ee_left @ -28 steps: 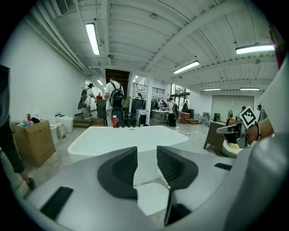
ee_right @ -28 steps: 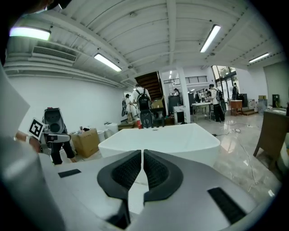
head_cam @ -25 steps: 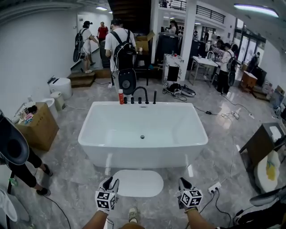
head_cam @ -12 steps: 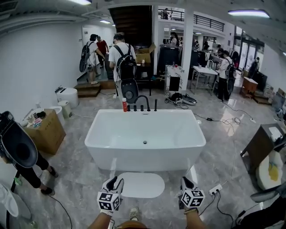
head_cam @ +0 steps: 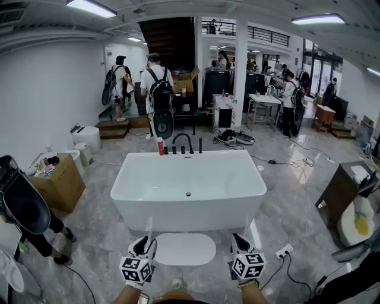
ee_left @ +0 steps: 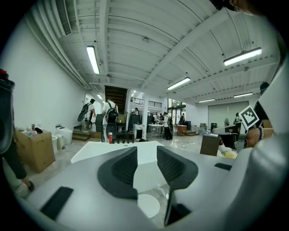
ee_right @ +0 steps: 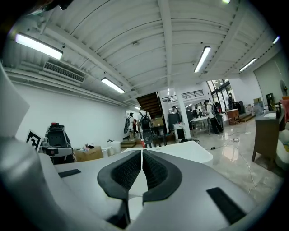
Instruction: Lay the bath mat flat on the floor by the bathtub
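The white bath mat [head_cam: 184, 248] lies flat on the floor [head_cam: 101, 237], just on the near side of the bathtub [head_cam: 189, 190]. We hold the left tongs [head_cam: 146, 243] spread and empty, and the right tongs [head_cam: 238, 242] pressed together on nothing. The laying looks done to us, so little remains but to check the mat's edges.

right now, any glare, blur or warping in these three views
Head view: evenly lit by ceiling strip lights, sharp, wall and ceiling lines bowed by the wide lens, soft reflections on the glossy floor. Left gripper view: strong fisheye with black corners, left hand-held gripper close and slightly soft. Right gripper view: same warping, bright glare on the floor at right.
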Action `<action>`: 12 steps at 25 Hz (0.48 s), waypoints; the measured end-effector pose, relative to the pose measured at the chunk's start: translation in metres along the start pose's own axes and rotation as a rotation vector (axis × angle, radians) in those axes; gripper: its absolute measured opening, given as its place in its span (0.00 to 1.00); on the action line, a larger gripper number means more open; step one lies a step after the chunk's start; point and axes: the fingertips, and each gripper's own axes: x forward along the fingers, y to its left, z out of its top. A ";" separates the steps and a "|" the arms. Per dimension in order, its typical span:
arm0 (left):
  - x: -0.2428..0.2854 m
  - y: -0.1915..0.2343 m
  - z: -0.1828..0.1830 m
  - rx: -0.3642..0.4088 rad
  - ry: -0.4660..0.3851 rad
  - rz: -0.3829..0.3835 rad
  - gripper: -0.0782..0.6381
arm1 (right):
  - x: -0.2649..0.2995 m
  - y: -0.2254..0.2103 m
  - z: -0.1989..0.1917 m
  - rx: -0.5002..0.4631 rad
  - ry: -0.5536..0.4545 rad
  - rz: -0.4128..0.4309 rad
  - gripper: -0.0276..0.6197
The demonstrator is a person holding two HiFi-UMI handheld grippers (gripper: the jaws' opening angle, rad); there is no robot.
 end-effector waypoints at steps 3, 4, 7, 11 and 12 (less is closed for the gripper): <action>-0.007 -0.005 0.012 0.019 -0.021 0.001 0.30 | -0.003 0.007 0.009 -0.011 -0.021 0.010 0.09; -0.010 -0.007 0.015 0.024 -0.027 0.003 0.28 | -0.005 0.007 0.012 -0.011 -0.026 0.011 0.09; -0.016 -0.009 0.028 0.027 -0.049 0.007 0.24 | -0.012 0.007 0.023 -0.007 -0.046 0.008 0.09; -0.018 -0.005 0.043 0.003 -0.086 -0.005 0.22 | -0.018 0.013 0.039 -0.034 -0.081 0.006 0.09; -0.018 -0.005 0.046 0.009 -0.094 -0.007 0.22 | -0.019 0.015 0.041 -0.040 -0.090 0.006 0.09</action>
